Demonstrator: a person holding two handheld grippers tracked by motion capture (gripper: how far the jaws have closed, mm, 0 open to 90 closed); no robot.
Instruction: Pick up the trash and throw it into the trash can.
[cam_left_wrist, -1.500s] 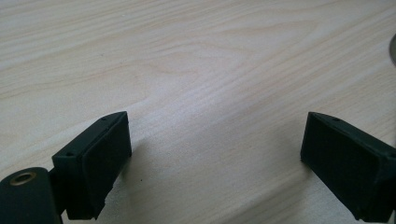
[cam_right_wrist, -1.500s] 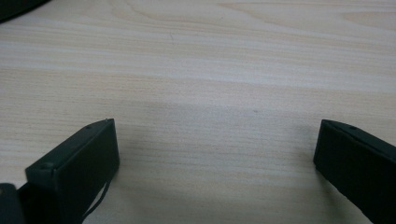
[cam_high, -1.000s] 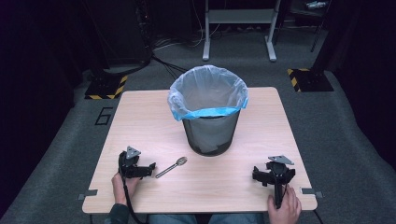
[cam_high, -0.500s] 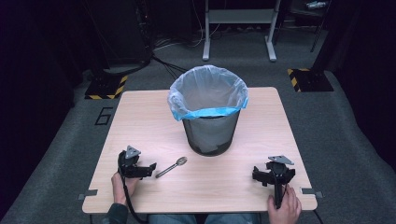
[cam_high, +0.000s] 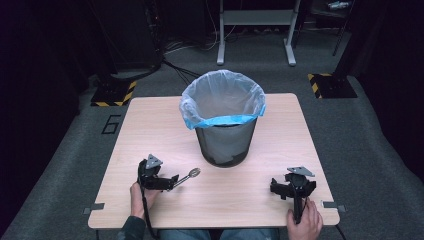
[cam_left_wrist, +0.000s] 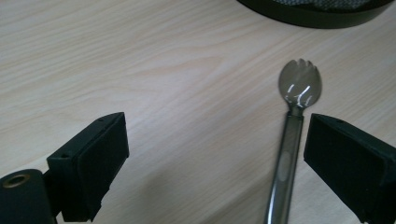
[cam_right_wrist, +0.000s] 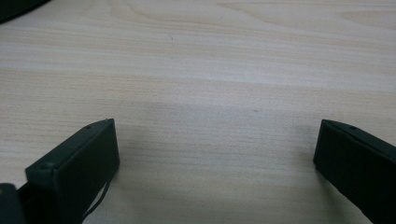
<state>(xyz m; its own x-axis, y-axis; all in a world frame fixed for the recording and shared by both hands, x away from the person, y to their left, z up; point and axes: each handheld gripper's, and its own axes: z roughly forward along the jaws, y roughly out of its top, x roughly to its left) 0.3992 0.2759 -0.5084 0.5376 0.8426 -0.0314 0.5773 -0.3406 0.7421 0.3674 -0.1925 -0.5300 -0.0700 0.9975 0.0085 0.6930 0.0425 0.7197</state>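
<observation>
A metal spork (cam_high: 188, 176) lies on the wooden table (cam_high: 150, 130), in front of and left of a black mesh bin (cam_high: 225, 140) lined with a clear and blue bag. My left gripper (cam_high: 172, 181) rests near the front left, open, with the spork's handle (cam_left_wrist: 285, 163) between its jaws, close to the right one; its head (cam_left_wrist: 300, 85) points toward the bin. At the front right my right gripper (cam_high: 278, 188) stands open over bare wood (cam_right_wrist: 215, 121), nothing between its jaws.
The bin stands at the table's middle. A hand holds each gripper at the front edge. Beyond the table lie grey carpet, a "6" marked on the floor (cam_high: 111, 123), yellow-black striped feet (cam_high: 114, 94) and a metal stand (cam_high: 255, 30).
</observation>
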